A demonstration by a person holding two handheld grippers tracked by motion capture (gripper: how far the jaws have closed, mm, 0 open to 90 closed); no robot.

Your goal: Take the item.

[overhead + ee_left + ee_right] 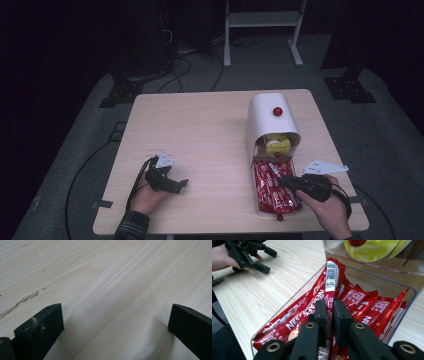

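Note:
A clear tray (pixel 254 195) at the front right of the table holds several red Nescafe sachets (pixel 362 300). My right gripper (pixel 330 305) is shut on one red sachet (pixel 332 275), which stands up out of the heap with its barcode end on top. From above, this gripper (pixel 281 179) reaches over the tray from the right. My left gripper (pixel 179 186) rests on the bare table at the front left. Its jaws stand wide open with nothing between them (pixel 116 315), and it also appears far off in the right gripper view (pixel 267 259).
Behind the tray stands a white dispenser (pixel 265 117) with a red knob (pixel 277 111) and yellow-green discs (pixel 277 145) in its mouth. The wooden table (pixel 200 130) lies bare between the two hands. Cables and stands sit on the floor beyond.

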